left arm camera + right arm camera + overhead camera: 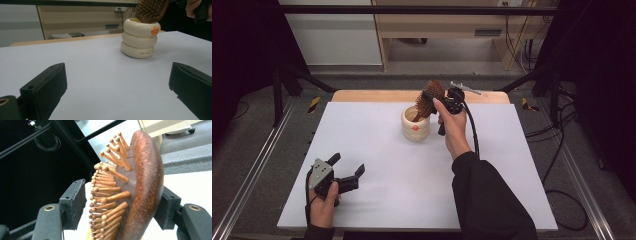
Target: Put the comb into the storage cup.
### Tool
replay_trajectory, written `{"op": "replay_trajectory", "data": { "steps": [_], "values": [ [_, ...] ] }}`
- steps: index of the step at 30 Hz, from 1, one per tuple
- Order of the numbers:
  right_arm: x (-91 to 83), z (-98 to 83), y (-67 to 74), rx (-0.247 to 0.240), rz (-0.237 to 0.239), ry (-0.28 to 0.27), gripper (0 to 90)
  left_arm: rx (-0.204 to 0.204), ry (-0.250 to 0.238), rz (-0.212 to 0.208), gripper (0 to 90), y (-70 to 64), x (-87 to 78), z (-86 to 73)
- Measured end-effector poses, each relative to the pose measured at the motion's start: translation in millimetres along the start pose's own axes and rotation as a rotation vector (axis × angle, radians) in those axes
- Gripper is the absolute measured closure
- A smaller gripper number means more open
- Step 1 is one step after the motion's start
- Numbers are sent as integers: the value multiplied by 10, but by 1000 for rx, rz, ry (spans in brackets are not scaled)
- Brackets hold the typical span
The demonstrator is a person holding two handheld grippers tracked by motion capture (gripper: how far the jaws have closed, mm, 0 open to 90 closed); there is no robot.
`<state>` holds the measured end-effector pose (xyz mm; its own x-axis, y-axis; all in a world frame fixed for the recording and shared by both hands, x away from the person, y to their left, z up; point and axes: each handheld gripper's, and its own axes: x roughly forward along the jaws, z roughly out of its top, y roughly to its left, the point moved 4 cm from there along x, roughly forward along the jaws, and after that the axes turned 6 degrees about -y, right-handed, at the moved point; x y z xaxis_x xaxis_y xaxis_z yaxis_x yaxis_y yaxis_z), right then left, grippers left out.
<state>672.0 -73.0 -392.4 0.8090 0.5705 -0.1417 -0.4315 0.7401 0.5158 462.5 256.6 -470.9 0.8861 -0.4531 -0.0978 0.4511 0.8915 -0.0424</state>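
**Hairbrush parked in the ringed cup, right jaws around its head**

So the wooden hairbrush (428,98) is standing handle-down in the cream ringed cup (415,125), tilted, with its bristly head sticking up over the rim. The cup sits on the white table sheet (412,170), toward the far middle, and has a small orange mark on its side.

The right gripper (436,96) is up at the brush head. In the right gripper view the head (140,187) sits between the two jaws: one pad looks right against the smooth back, while the other stands off the bristle tips with a gap, so it's loose rather than clamped.

The left gripper (347,170) rests near the front left of the sheet, well apart from the cup, jaws spread wide with nothing between them.
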Motion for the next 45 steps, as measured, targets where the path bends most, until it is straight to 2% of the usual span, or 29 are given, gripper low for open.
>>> {"op": "replay_trajectory", "data": {
  "steps": [7, 16, 18, 22, 30, 45],
  "values": [
    [-21, 21, 21, 1, -1, -7, 303, 1, 1, 0, 16, 2, -2, 0],
    [-122, 99, 60, -24, 3, -18, 269, 1, 0, 2, 16, 1, -1, 0],
    [-146, 122, 51, -42, -7, -27, 270, 2, 1, 2, 16, 0, 0, -1],
    [-192, 176, 38, -44, -23, -50, 264, 2, 0, 2, 16, -1, -2, 1],
    [-289, 255, 25, -80, -49, -82, 251, 1, -2, 4, 16, -3, -2, 3],
    [-395, 341, 34, -77, -23, -98, 242, 2, -1, 5, 16, -1, -1, 2]
  ]
}}
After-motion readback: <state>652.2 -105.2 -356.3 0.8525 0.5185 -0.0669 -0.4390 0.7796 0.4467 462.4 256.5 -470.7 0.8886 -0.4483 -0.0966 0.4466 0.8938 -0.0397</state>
